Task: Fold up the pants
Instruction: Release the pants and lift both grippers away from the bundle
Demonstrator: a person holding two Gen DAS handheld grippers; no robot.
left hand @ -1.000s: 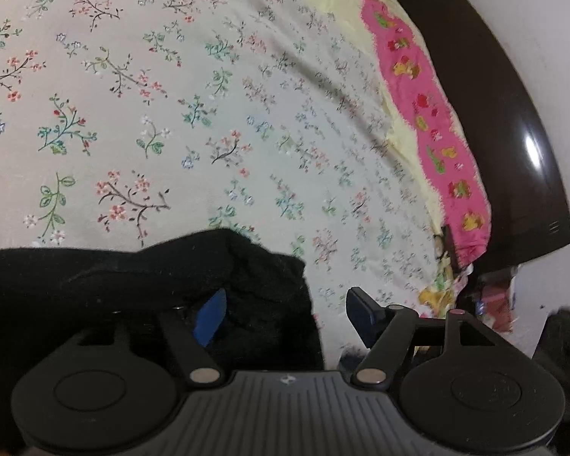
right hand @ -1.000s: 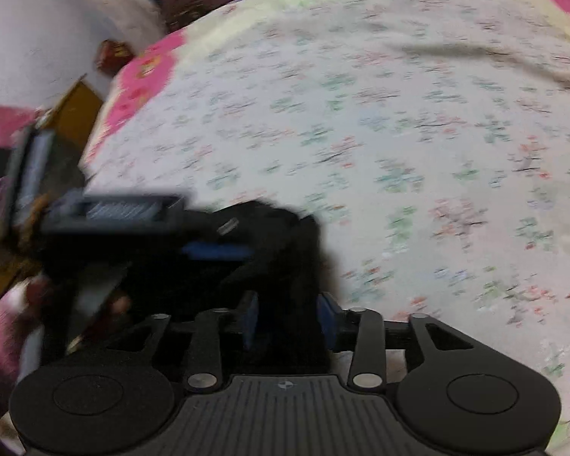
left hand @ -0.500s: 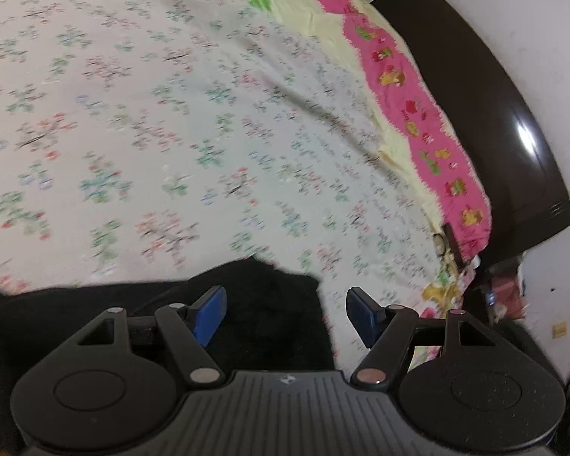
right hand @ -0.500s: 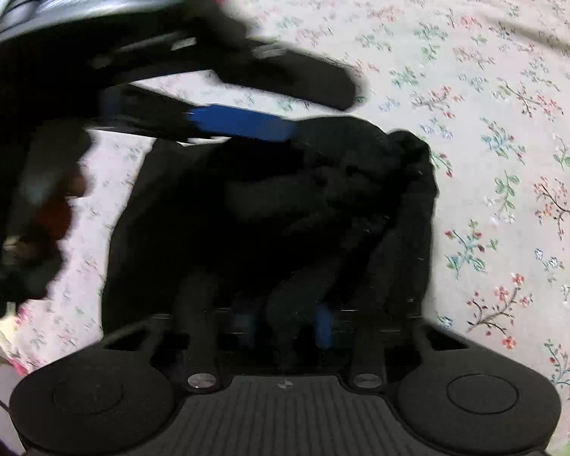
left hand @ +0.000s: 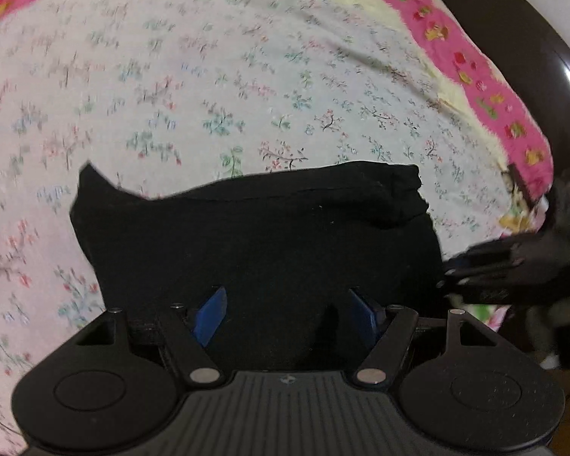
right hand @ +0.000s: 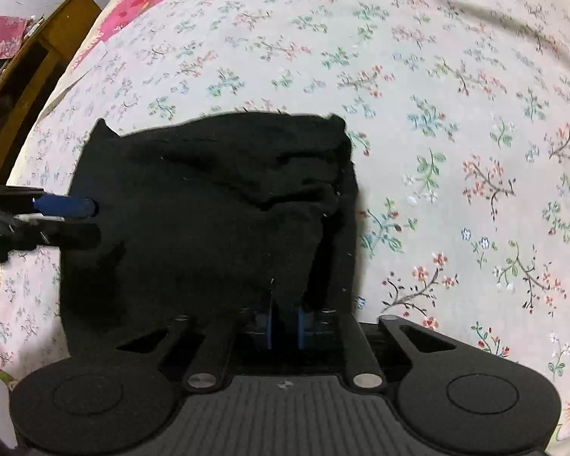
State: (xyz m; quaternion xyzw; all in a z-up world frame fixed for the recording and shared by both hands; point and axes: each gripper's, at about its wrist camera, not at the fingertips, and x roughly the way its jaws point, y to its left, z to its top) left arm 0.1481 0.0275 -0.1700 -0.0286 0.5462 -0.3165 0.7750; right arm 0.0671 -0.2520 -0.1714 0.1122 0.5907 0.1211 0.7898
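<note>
The black pants (left hand: 254, 235) lie as a compact folded bundle on the flowered bedsheet (left hand: 209, 76), filling the middle and 6 o'clock part of both views. The left gripper (left hand: 287, 313) hangs just above the near edge of the bundle with its blue pads (left hand: 209, 315) spread wide and nothing between them, probably so that it can press or smooth the stack without dragging cloth along. The right gripper (right hand: 283, 323) sits at 6 o'clock of its own view with its pads nearly together, pinching a raised fold of the pants, which explains the ridge of fabric running up toward 12 o'clock. In the right view the left gripper comes in from 9 o'clock at the bundle's side edge. The fold looks nearly finished, with loose layers bunched toward 2 o'clock.
</note>
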